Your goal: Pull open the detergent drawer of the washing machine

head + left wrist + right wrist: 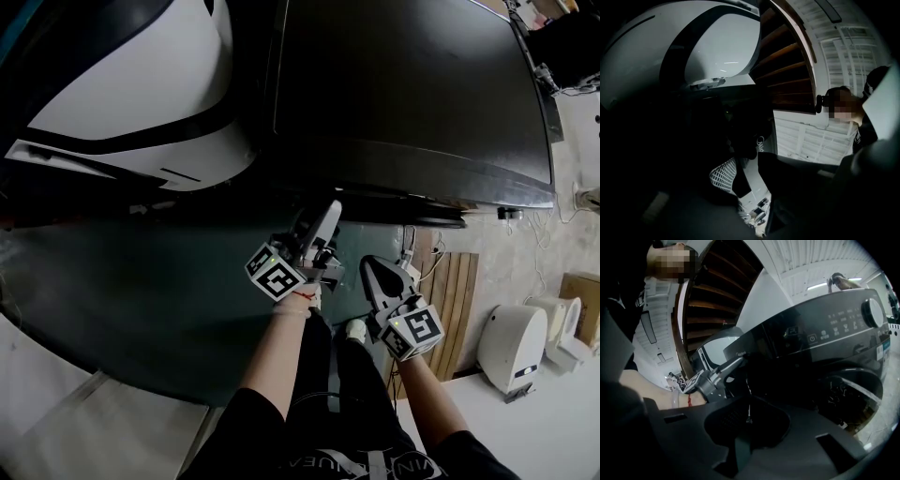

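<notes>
The left gripper [330, 217] is reaching in at the top front corner of the dark washing machine [825, 362], at the end of the control panel farthest from the control dial [872, 312]. The detergent drawer [761, 341] is sitting at that same far end and is looking flush with the panel, so I judge the pull is not yet begun.

The left jaws are standing wide apart. In the left gripper view something dark is showing between them, too dim to name, and the pads are not pressing on anything I can make out. The right gripper [370, 272] is hanging back from the machine, lower than the dial and on the dial's side of the left gripper. Its jaws are clenched together on nothing.

The step in hand is getting a sound hold on the drawer front. To do it well, one jaw should be going behind the drawer's grip edge, at the end away from the dial, before the jaws close. Closing on the fixed panel would leave nothing to pull. The front is looking glossy, so a firm clench probably matters, or the pads may slide off. The pull should then be running straight out from the panel, without twisting toward the dial. The right gripper should be keeping clear of the round door [848, 394] below the dial.
</notes>
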A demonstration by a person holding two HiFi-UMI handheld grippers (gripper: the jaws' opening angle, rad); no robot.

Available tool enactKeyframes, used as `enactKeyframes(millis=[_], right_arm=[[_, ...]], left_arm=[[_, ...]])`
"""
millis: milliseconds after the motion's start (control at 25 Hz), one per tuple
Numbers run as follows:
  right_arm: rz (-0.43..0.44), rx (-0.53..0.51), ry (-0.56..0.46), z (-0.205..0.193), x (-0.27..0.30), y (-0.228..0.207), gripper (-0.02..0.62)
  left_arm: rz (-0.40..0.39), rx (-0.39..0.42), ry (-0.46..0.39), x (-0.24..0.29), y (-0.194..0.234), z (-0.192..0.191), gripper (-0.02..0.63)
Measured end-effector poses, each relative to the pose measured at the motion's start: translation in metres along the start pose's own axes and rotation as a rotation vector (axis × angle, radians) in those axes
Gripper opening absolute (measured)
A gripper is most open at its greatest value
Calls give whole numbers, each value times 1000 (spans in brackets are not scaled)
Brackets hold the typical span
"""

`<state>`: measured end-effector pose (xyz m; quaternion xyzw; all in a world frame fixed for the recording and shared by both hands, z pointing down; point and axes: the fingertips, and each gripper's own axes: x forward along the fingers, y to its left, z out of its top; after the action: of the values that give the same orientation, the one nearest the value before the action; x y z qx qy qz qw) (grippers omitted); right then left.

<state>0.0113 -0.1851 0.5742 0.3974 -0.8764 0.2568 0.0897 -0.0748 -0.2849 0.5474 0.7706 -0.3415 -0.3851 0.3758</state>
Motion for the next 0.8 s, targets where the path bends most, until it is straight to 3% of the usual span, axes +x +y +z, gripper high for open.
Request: enactKeyframes(millis=[320,680,800], right_arm=[[-24,15,16,-10,-7,0,14],[-69,93,-42,-2,-8,1,14],[-77,73,-41,-6,-11,-2,14]], left_arm=[[-24,-123,-109,-1,2,4,138],[-44,-168,-79,-1,-1,5,123],[-53,-168,-70,-5,-3,4,121]])
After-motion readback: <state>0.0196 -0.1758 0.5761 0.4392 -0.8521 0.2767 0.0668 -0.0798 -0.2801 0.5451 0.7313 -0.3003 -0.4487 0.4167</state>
